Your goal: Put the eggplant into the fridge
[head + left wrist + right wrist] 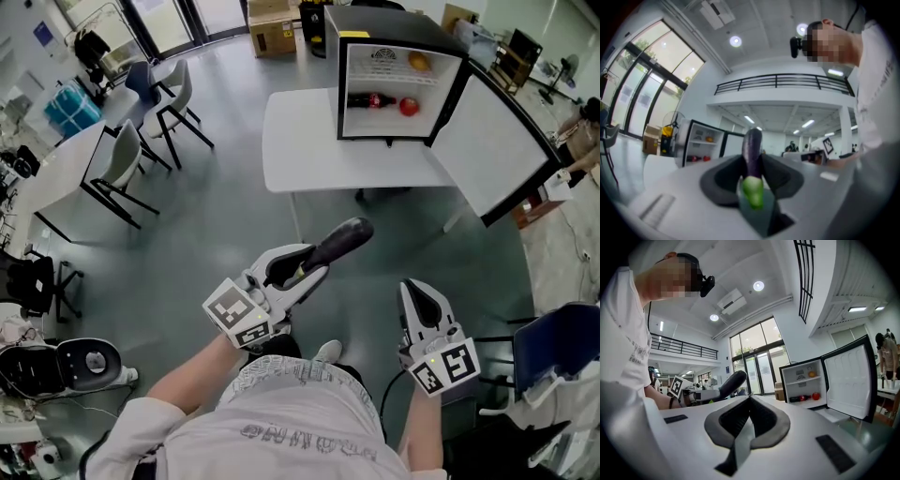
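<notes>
Pointing toward fridge (386,25), eggplant (335,244) lengthwise in left hand-held gripper (289,270)

Your left gripper (298,269) points level ahead, jaws clamped on the stem end of the eggplant (339,240); your right gripper (415,292) points level alongside, jaws closed together.

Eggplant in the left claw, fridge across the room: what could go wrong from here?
1. The left gripper holds the eggplant near its green stem end, with most of its length sticking out ahead; it might pivot or slip while carried.
2. The fridge already holds a bottle and a red fruit on the lower shelf; the long eggplant could knock them.
3. The open door swings out on the person's right and could be bumped.
</notes>
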Motion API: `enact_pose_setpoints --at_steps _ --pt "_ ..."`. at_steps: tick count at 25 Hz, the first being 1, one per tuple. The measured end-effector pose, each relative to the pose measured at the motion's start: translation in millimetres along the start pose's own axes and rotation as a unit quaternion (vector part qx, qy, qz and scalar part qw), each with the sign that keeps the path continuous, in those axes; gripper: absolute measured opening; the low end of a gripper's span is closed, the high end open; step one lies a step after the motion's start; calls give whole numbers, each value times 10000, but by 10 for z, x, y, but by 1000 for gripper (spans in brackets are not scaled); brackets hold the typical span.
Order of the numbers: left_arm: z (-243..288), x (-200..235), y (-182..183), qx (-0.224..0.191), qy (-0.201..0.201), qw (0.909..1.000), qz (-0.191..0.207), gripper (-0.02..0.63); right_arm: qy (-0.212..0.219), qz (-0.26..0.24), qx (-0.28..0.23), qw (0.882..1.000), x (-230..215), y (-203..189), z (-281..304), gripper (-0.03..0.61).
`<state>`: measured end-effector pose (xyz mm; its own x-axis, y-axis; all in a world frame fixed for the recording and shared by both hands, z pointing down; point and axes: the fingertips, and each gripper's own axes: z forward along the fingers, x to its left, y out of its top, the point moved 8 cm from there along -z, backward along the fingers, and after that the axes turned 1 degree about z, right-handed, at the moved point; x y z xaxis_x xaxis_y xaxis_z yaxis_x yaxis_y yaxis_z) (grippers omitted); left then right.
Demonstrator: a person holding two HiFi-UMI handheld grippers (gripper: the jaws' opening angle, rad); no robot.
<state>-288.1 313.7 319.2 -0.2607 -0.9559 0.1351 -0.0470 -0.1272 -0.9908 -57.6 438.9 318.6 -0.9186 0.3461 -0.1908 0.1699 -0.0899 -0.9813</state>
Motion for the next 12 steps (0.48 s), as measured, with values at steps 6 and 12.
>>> enact_pose_setpoints --at_steps 6,12 --pt "150 -122 -43 30 49 10000 10 143 54 15 8 10000 -145 -16 -136 -6" --pt "323 -115 -46 60 35 9999 112 143 4 42 -14 10000 -328 -48 -169 -6"
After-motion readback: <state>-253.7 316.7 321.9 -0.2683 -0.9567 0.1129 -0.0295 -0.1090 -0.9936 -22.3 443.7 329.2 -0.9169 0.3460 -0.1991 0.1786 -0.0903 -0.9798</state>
